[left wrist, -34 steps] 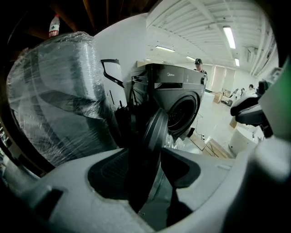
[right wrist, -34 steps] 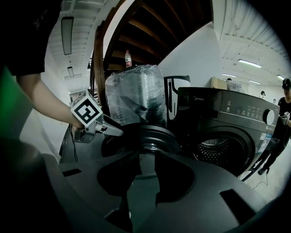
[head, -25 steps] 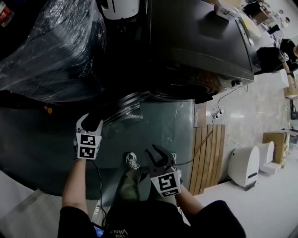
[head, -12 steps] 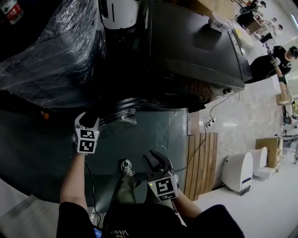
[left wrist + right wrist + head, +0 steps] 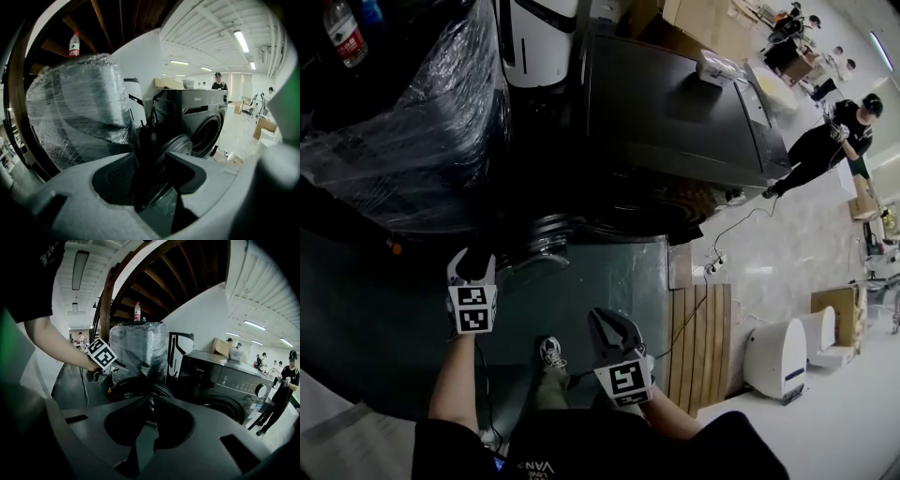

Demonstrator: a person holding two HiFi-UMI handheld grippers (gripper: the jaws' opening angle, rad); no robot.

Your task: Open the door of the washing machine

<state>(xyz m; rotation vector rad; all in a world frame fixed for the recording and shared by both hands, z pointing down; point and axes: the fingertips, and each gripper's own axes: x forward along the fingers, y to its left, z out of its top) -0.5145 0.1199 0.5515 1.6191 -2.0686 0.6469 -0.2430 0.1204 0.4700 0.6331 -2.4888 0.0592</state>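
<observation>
Now the door (image 5: 539, 239) of the washing machine (image 5: 675, 103) stands swung out to the side, low at the front of the machine. The dark drum opening (image 5: 652, 202) is uncovered, just as it was a second ago, so the door itself does not change. What changes is the tools. The right tool (image 5: 611, 323) has just been closing its jaws. Before they were clearly apart; now they are almost together, and its own view shows nothing between them, only the door further away. The left tool (image 5: 473, 264) has just closed a little too, but its jaws remain wide and hold nothing. It hovers near the rim of the door, below the big load wrapped in plastic film (image 5: 412, 122), and I see no contact with either. Neither tool reaches for the door at this moment. I judge that the opening is finished and that the person is only taking the tools away from the machine.
</observation>
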